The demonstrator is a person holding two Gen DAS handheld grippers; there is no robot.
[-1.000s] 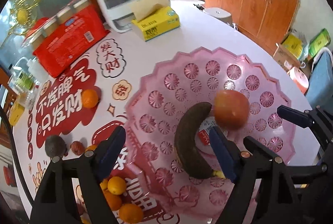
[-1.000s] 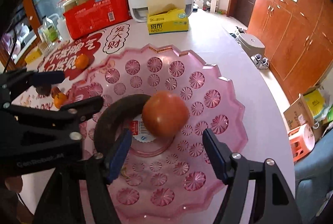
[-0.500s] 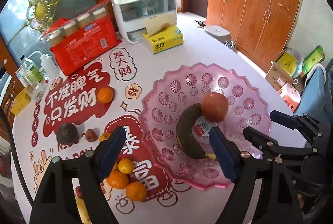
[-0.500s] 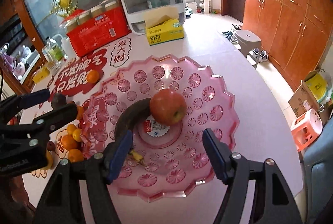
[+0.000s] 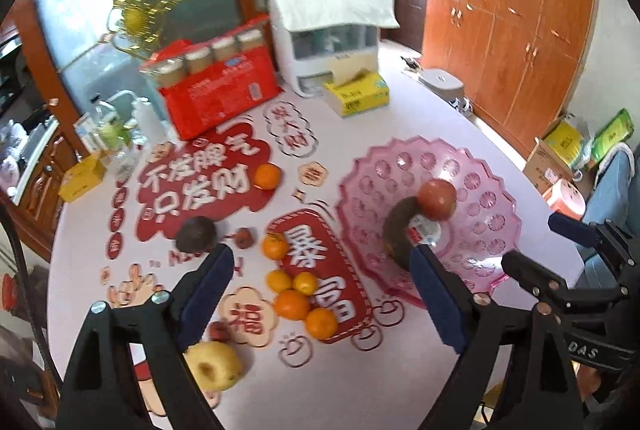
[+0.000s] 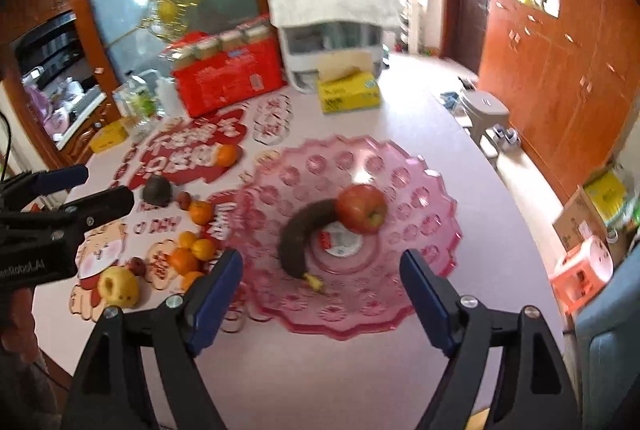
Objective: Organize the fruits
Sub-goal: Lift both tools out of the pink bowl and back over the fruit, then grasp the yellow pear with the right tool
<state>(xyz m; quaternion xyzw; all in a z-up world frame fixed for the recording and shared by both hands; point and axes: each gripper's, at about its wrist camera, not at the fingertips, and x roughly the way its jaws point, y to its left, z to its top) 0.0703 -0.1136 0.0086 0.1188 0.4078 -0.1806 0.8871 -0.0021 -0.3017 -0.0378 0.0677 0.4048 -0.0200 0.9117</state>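
On the white surface the pink bowl holds an apple and dark banana, while loose oranges lie straight ahead of the nearer left tool, both it and the right tool wide open, empty.

Bright, even daylight with soft shadows — slightly motion-blurred throughout (worst in the right wrist view), fisheye-bent and black-vignetted at the edges.
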